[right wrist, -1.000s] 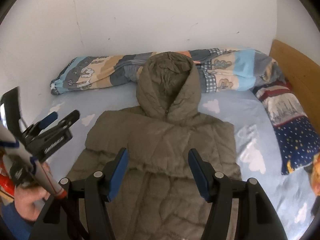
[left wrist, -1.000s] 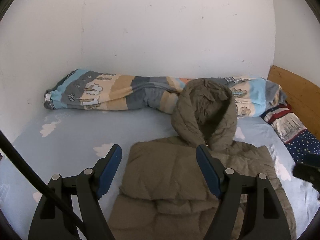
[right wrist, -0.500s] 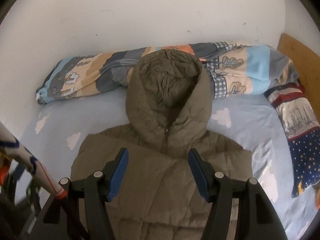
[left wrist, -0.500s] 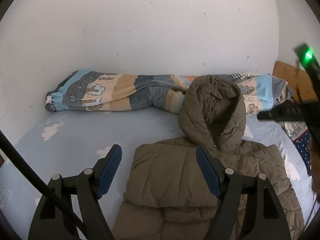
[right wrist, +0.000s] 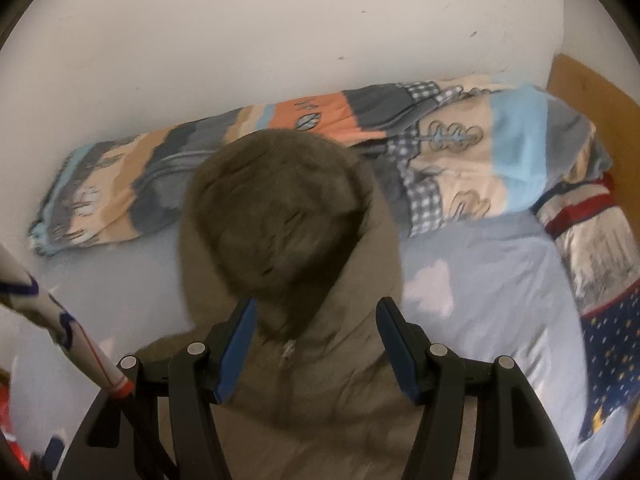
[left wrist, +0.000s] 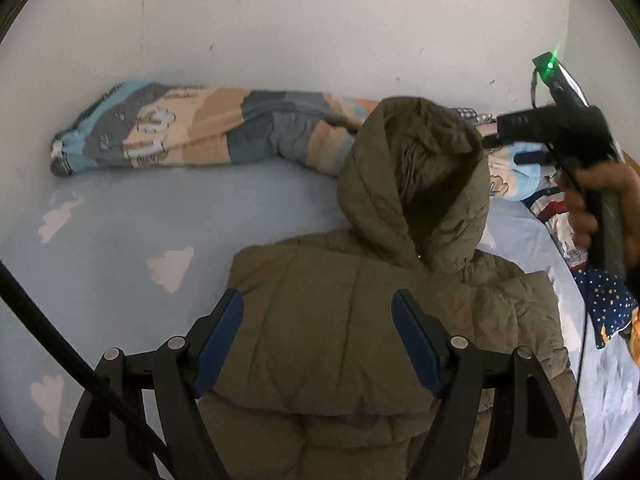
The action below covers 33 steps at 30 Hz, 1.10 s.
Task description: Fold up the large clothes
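Observation:
An olive-brown puffer jacket point(left wrist: 340, 320) lies flat on the bed, sleeves folded in over the body, its hood point(left wrist: 416, 168) pointing toward the wall. My left gripper point(left wrist: 318, 332) is open and empty above the jacket's left shoulder. My right gripper point(right wrist: 316, 344) is open and empty above the collar and zipper, just below the hood point(right wrist: 276, 208). In the left wrist view the right gripper's body point(left wrist: 560, 128), held in a hand, hovers at the right beyond the hood.
The bed has a light blue cloud-print sheet point(left wrist: 140, 232). A rolled patterned quilt point(left wrist: 208, 132) lies along the white wall. A patterned pillow point(right wrist: 600, 272) and a wooden headboard point(right wrist: 592, 92) are at the right.
My right gripper has moved forward from over the jacket's body to the collar and hood. My left gripper has shifted slightly closer over the left shoulder. Both stay open.

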{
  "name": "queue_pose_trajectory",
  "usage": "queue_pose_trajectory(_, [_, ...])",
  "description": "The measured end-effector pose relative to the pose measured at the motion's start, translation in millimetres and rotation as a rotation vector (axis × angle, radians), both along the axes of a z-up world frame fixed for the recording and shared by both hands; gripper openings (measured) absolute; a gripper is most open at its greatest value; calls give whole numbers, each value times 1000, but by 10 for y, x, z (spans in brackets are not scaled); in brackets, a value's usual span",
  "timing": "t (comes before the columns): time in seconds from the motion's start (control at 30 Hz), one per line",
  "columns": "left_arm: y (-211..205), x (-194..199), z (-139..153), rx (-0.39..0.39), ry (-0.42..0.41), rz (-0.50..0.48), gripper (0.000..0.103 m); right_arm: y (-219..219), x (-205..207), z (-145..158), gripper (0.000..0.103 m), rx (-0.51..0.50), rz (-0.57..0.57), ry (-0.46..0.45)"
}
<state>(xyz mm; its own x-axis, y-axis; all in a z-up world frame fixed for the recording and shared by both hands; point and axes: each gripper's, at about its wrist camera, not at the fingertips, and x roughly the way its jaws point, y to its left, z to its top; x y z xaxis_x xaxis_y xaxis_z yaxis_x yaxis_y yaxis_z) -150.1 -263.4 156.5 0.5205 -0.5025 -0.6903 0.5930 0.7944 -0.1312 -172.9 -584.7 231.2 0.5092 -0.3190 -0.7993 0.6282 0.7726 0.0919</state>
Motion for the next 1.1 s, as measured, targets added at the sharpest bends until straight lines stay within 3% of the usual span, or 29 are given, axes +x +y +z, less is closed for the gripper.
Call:
queue_pose_trajectory(0.2, [-112, 206, -267, 28, 55, 18, 76, -550, 395, -101, 66, -85, -59, 23])
queue_pose_trajectory(0.3, [-305, 324, -259, 49, 39, -21, 76, -732, 528, -239, 65, -92, -77, 47])
queue_pose_trajectory(0.33, [-370, 365, -234, 46, 32, -25, 76, -759, 551, -296, 51, -82, -71, 49])
queue_pose_trajectory(0.37, [-433, 405, -203, 32, 32, -34, 76, -785, 585, -385, 20, -70, -53, 62])
queue_pose_trajectory(0.4, [-518, 463, -166, 18, 35, -46, 76, -786, 599, -441, 10, -77, -50, 84])
queue_pose_trajectory(0.47, [-770, 581, -101, 28, 8, -74, 76, -760, 555, -493, 8, -115, -53, 96])
queue_pose_trajectory(0.57, [-1072, 712, -27, 64, -84, -73, 76, -715, 363, -395, 7, -121, -53, 37])
queue_pose_trajectory(0.7, [-1323, 885, 53, 64, -134, -63, 76, -568, 95, -251, 6, -141, -13, 1])
queue_pose_trajectory(1.0, [-1396, 888, 142, -4, -101, -54, 76, -156, -568, -8, 6, -142, 71, -87])
queue_pose_trajectory(1.1, [-1355, 773, 171, -30, -95, -74, 67, 21, -847, 63, 6, -136, 91, -118])
